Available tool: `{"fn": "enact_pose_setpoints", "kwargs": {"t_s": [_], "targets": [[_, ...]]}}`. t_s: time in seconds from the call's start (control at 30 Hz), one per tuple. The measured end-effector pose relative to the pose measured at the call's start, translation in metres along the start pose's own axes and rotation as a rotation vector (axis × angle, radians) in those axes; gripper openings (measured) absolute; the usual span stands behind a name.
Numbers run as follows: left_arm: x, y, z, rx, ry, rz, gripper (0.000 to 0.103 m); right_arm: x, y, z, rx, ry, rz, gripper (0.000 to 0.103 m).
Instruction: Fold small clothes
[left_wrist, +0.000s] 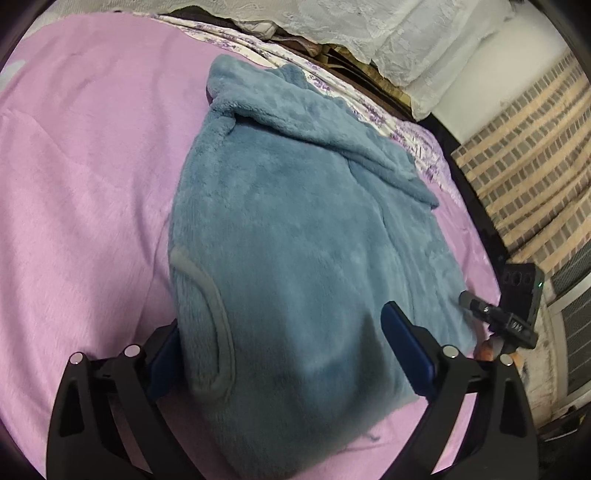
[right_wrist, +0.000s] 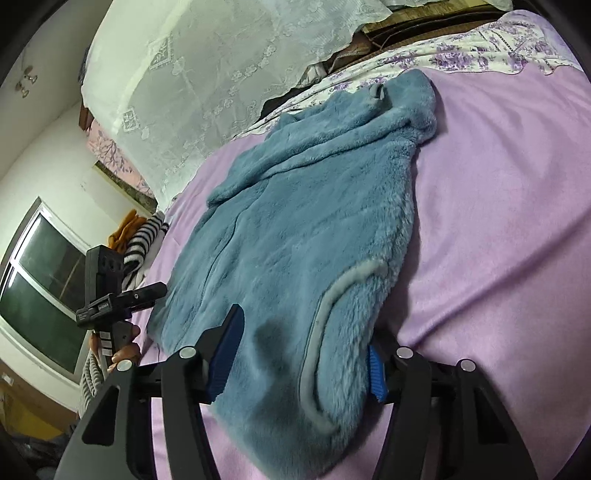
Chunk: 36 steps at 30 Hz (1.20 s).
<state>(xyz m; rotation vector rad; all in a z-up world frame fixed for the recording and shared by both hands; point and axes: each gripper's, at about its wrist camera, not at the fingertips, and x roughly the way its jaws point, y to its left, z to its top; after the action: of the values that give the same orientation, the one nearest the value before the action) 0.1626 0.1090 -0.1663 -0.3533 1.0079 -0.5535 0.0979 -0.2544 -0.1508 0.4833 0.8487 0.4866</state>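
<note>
Both grippers sit at the near hem of the blue fleece garment (left_wrist: 295, 229), and each is spread wide with fabric between its fingers. The left gripper (left_wrist: 284, 350) straddles the hem: one blue pad is half hidden under the cloth's edge, the other rests on top of the pile, so the jaws stand apart, not pinching yet. Same story on the right gripper (right_wrist: 303, 354), fingers parted with the grey-trimmed curved seam (right_wrist: 325, 332) running between them. That placement looks like a set-up for grabbing the hem and carrying it forward toward the collar end, though that is a judgement. Ahead of the fingers the garment stretches away across the pink blanket (left_wrist: 92, 184), lying mostly flat, thick and plush, with a sleeve (left_wrist: 332, 136) already folded across the far end. Beyond it lies a floral sheet (right_wrist: 498, 40); off to one side, a striped cloth (right_wrist: 142, 243) waits.
</note>
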Motion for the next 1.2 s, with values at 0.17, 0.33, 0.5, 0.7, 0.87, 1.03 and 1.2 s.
{"fn": "enact_pose_setpoints", "kwargs": {"t_s": [0.17,0.33,0.5,0.7,0.87,1.03,1.2], "targets": [[-0.008,0.000,-0.006,-0.004,-0.021,-0.016,0.074,-0.006,0.004,-0.008,-0.024,0.017,0.044,0.039],[-0.002,-0.001,-0.006,-0.001,-0.011,0.017,0.075,-0.002,0.002,-0.008,-0.012,0.032,0.046,0.032],[-0.003,-0.005,-0.010,0.020,-0.005,0.024,0.076,-0.005,0.006,-0.012,-0.033,0.043,0.050,0.027],[-0.001,0.002,-0.003,-0.013,-0.023,-0.001,0.065,0.003,0.002,-0.006,-0.006,0.041,0.068,0.027],[-0.002,0.009,-0.003,-0.045,-0.022,-0.015,0.024,-0.002,0.007,-0.009,-0.030,0.013,0.057,0.020],[-0.002,0.003,-0.007,-0.017,-0.022,0.015,0.021,-0.006,0.006,-0.012,-0.027,0.007,0.055,0.018],[0.002,0.003,-0.007,-0.020,-0.006,0.014,0.022,-0.009,0.005,-0.012,-0.033,0.009,0.056,0.016]]}}
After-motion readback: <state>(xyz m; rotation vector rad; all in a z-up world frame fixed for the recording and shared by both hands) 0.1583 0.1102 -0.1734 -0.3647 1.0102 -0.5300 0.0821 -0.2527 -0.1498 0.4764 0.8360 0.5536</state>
